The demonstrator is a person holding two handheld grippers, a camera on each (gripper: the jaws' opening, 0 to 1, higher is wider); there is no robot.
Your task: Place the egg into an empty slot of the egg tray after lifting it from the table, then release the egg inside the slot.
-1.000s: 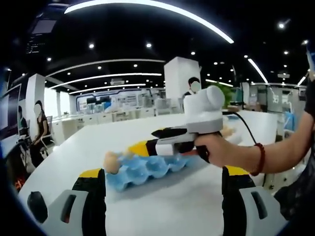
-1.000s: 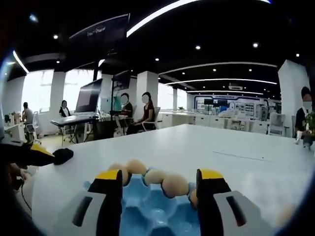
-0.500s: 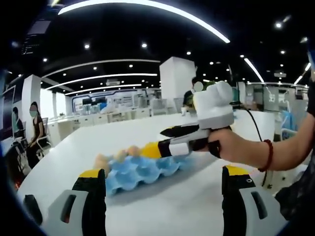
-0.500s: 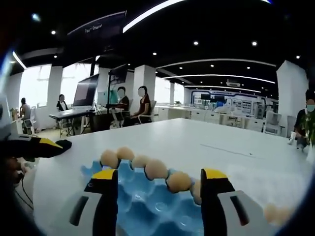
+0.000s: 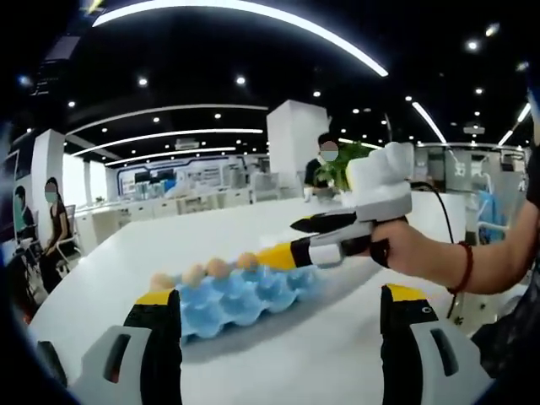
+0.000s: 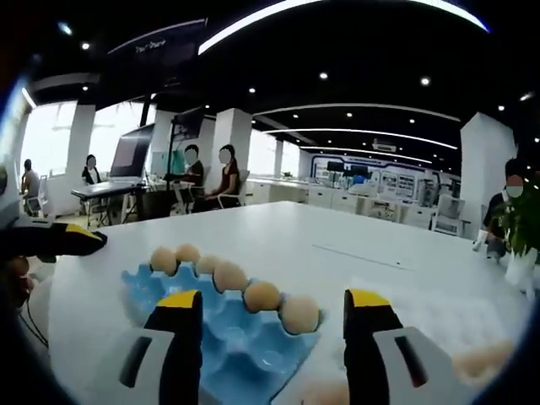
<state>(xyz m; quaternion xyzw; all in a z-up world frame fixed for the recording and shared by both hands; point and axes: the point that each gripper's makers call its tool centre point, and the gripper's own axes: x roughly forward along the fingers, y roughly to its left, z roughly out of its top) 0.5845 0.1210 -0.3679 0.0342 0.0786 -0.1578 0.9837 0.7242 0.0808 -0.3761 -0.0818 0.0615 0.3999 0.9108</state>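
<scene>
Where white table (image 6: 278, 240) spreads, blue egg tray (image 6: 224, 325), tan eggs (image 6: 261, 296) rowed.

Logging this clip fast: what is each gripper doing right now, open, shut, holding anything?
Left gripper: open, holding nothing.
Right gripper: open, empty, above the blue egg tray.

No legible text, labels, brands or numbers. Dark hanging sign (image 6: 160, 52) in the right gripper view carries a pale line of lettering, too small and blurred to read. Far wall signage in the left gripper view equally unreadable
</scene>
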